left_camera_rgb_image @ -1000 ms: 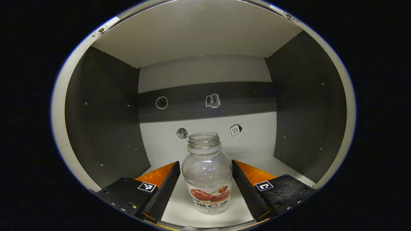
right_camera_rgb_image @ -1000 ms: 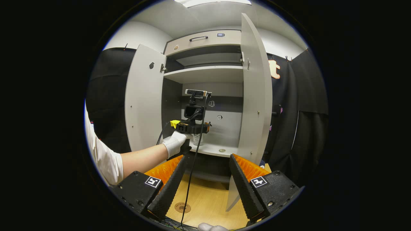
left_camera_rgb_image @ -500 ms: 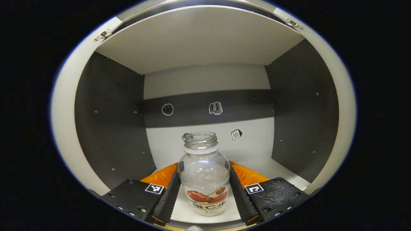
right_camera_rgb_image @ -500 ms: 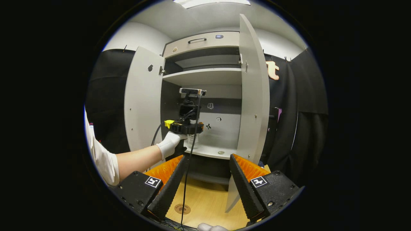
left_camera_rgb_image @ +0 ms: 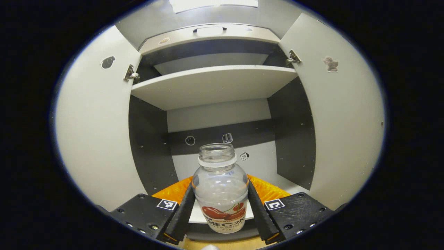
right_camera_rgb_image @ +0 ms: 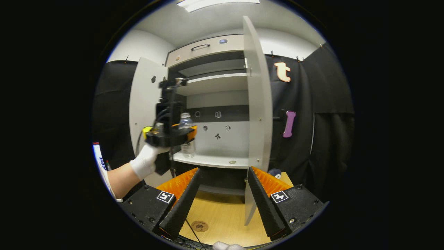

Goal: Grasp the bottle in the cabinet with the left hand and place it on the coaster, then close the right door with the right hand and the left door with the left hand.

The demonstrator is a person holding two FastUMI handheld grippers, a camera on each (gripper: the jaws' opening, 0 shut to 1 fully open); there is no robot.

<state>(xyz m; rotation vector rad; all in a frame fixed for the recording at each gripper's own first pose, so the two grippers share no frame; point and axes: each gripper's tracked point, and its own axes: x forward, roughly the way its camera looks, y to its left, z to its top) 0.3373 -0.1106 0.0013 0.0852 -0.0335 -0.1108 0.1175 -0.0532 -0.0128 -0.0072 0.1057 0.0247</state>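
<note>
Here, we saw:
Left gripper [left_camera_rgb_image: 220, 208]: fingers clenched on the bottle [left_camera_rgb_image: 220, 194], off the cabinet [left_camera_rgb_image: 211, 86] shelf
Right gripper [right_camera_rgb_image: 222, 199]: fingers spread, above the bench [right_camera_rgb_image: 225, 222]

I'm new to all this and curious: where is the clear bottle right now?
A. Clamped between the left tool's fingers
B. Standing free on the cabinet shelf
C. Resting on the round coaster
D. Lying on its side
A: in the left gripper view the bottle sits upright, pinched between the left tool fingers.

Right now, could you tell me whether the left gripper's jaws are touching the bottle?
Touching. In the left gripper view, both jaws of the left gripper press against the sides of the bottle, with no gap showing on either side.
</note>
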